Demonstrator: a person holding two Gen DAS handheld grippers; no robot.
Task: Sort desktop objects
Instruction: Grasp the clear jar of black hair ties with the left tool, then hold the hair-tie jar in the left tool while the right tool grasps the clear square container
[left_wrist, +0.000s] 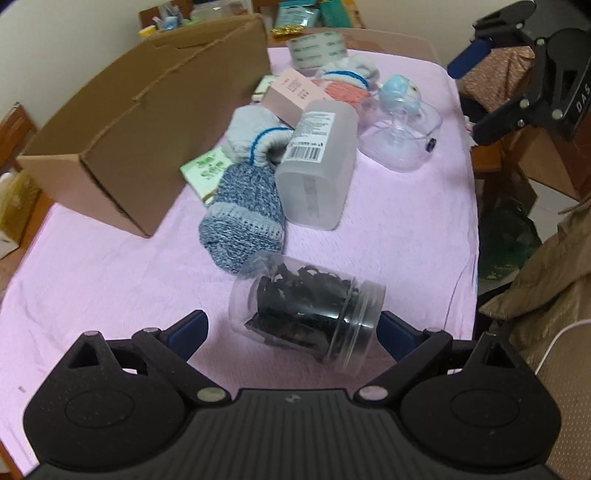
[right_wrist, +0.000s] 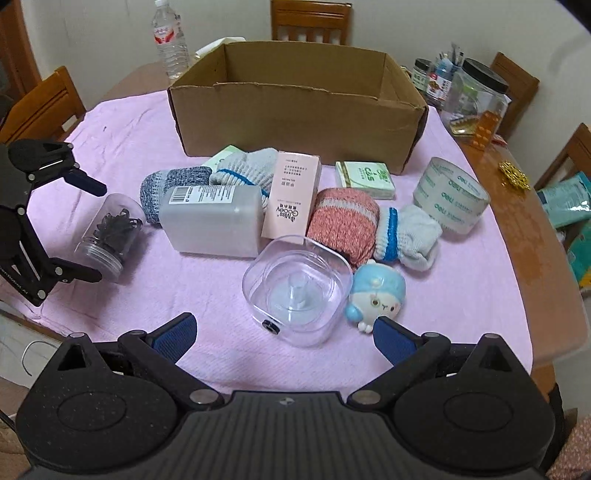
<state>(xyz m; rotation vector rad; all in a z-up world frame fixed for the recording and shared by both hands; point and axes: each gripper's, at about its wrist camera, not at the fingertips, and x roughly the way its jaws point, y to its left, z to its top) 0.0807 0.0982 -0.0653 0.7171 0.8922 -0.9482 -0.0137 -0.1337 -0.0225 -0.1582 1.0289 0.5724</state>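
Two grippers hover over the pink cloth (right_wrist: 424, 295) — the left gripper (left_wrist: 291, 332), fingers spread, brackets a fallen clear jar of black clips (left_wrist: 306, 314); the right gripper (right_wrist: 284, 334), also spread, faces a clear square container (right_wrist: 297, 291), cardboard box (right_wrist: 295, 122) at twelve o'clock.

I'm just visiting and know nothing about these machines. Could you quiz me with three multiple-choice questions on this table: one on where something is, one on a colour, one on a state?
1. Where is the small clear jar?
A. in the box
B. between the left gripper's fingers
C. on a chair

2. What colour is the cloth?
A. pink
B. green
C. black

3. How is the cardboard box?
A. taped shut
B. crushed flat
C. open-topped

Answers:
1. B, the fingers flank it.
2. A, pink shows under everything.
3. C, its inside is visible.
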